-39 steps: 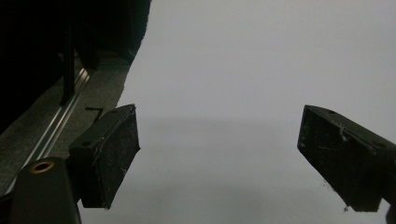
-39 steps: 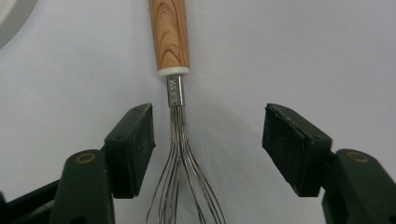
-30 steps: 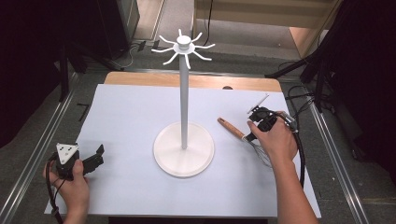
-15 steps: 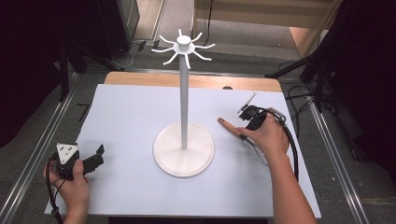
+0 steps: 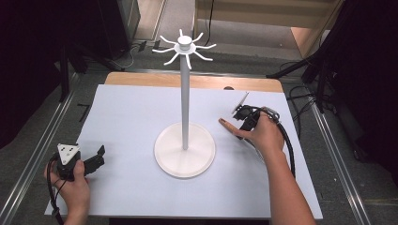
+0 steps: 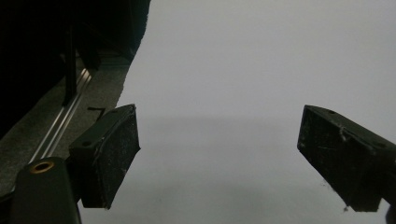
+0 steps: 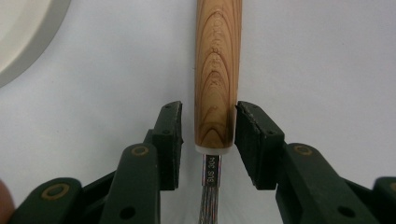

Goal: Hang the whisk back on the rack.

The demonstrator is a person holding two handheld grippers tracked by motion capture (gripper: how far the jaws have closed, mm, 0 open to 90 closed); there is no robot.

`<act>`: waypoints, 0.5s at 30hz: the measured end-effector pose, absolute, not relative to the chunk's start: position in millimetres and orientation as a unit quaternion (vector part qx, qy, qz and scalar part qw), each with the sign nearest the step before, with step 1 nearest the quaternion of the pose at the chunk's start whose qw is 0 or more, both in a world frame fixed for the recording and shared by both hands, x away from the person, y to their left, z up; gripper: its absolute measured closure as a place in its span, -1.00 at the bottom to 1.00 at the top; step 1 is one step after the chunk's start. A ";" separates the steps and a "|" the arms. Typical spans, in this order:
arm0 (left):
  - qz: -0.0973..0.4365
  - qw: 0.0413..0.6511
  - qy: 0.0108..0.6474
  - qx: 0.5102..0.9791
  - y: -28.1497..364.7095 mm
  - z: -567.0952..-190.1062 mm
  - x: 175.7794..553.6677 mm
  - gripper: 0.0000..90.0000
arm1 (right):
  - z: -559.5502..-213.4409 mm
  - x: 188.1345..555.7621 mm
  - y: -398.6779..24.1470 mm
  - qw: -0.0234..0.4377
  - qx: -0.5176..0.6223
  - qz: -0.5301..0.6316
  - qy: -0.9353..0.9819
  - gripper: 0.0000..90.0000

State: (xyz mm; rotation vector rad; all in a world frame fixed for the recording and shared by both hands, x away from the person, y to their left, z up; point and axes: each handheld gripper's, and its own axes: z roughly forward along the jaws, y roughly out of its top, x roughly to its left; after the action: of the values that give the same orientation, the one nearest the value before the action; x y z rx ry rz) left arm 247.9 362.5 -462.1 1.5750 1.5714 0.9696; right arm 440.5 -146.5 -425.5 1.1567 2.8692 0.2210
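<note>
A utensil with a wooden handle (image 7: 217, 70) and a thin metal shaft (image 7: 210, 186) lies flat on the white table cover, to the right of the stand. Its handle tip (image 5: 227, 124) pokes out past the person's right hand. My right gripper (image 7: 208, 135) straddles the handle's lower end. Its jaws have just been closing: the right pad (image 7: 247, 135) touches the wood, and a narrow gap remains at the left pad (image 7: 170, 135). My left gripper (image 5: 96, 157) rests at the near left of the table, open wide (image 6: 219, 154) with nothing between its jaws.
A tall white stand with a round base (image 5: 185, 150) and a crown of hooks (image 5: 185, 47) rises mid-table; its base edge (image 7: 23, 32) lies close to the utensil. The white cover (image 5: 131, 112) spans the table. Metal rails and cables run along both sides.
The right hand has slid left along the utensil toward the stand, covering more of the handle. The left hand has stayed where it was.
</note>
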 end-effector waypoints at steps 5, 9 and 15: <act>0.374 0.346 0.607 0.610 362.6 -461.9 248.0 -0.70 | -432.2 443.7 -143.9 0.021 0.375 0.061 0.925 0.45; 0.374 0.344 0.607 0.611 362.1 -462.0 248.3 -0.70 | -435.4 445.9 -142.6 0.017 0.377 0.055 0.925 0.52; 0.376 0.344 0.605 0.612 361.5 -462.2 248.5 -0.70 | -439.4 448.6 -139.4 0.017 0.388 0.046 0.920 0.53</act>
State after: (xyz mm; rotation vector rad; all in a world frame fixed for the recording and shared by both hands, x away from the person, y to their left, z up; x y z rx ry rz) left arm 248.5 361.5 -462.2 1.5894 1.5732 0.9766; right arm 448.6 -139.4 -439.4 1.2070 2.8591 0.1435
